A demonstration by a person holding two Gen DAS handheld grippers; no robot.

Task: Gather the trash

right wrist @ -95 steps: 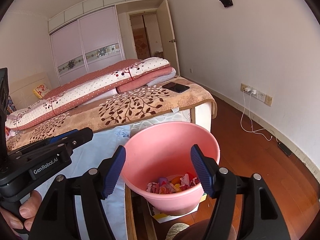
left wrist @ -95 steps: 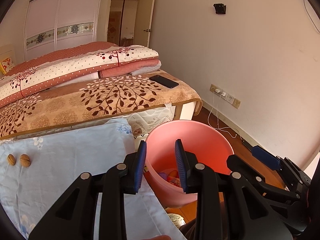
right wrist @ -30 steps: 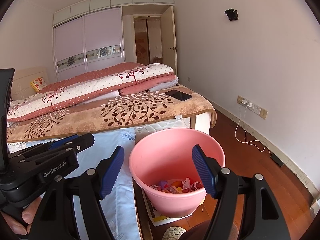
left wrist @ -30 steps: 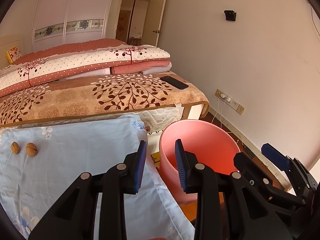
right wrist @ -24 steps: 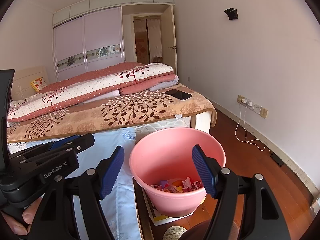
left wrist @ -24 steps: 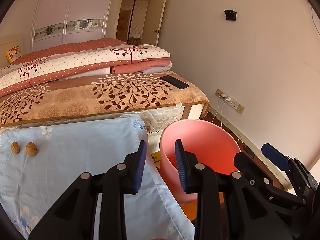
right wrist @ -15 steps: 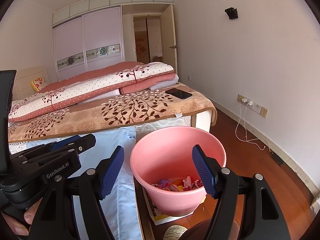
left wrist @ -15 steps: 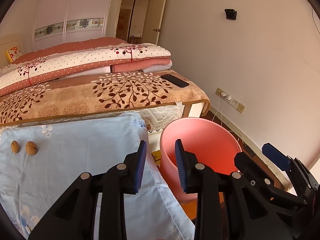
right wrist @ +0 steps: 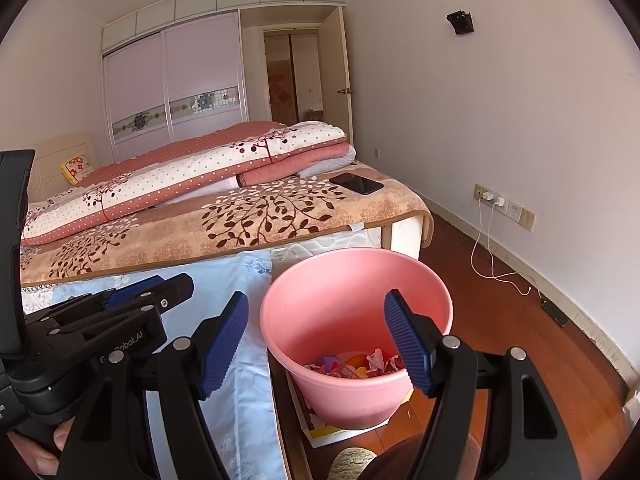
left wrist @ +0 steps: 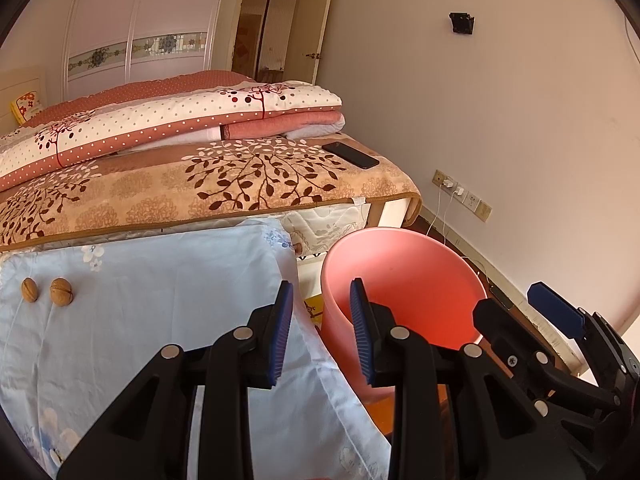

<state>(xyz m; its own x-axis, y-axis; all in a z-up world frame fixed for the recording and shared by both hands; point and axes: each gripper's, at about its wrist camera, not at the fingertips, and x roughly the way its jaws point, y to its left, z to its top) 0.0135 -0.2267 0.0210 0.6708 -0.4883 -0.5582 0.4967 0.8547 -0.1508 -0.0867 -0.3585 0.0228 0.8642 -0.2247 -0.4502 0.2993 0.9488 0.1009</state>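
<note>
Both my grippers, left (left wrist: 320, 326) and right (right wrist: 316, 340), gape empty; pink bucket (right wrist: 320, 280) of wrappers (right wrist: 354, 362) ahead, two walnuts (left wrist: 47, 290) on blue cloth (left wrist: 160, 280)

Bed (left wrist: 248, 196) with folded quilt (left wrist: 172, 120), phone (left wrist: 350, 154) near its right edge, blue sheet (left wrist: 152, 304) at the foot edge, two walnuts (left wrist: 47, 290), floor (right wrist: 520, 344) bearing pink bucket (right wrist: 356, 276)

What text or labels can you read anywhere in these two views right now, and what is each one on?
"G..Robot.AI": white print on the black body of the left claw, right wrist view; the letters after the G are hidden by a screw.
Booklet under the pink bucket: any print is too small to read.
Wall sockets, phone, wardrobe: no legible text.
Left wrist view: nothing readable.
</note>
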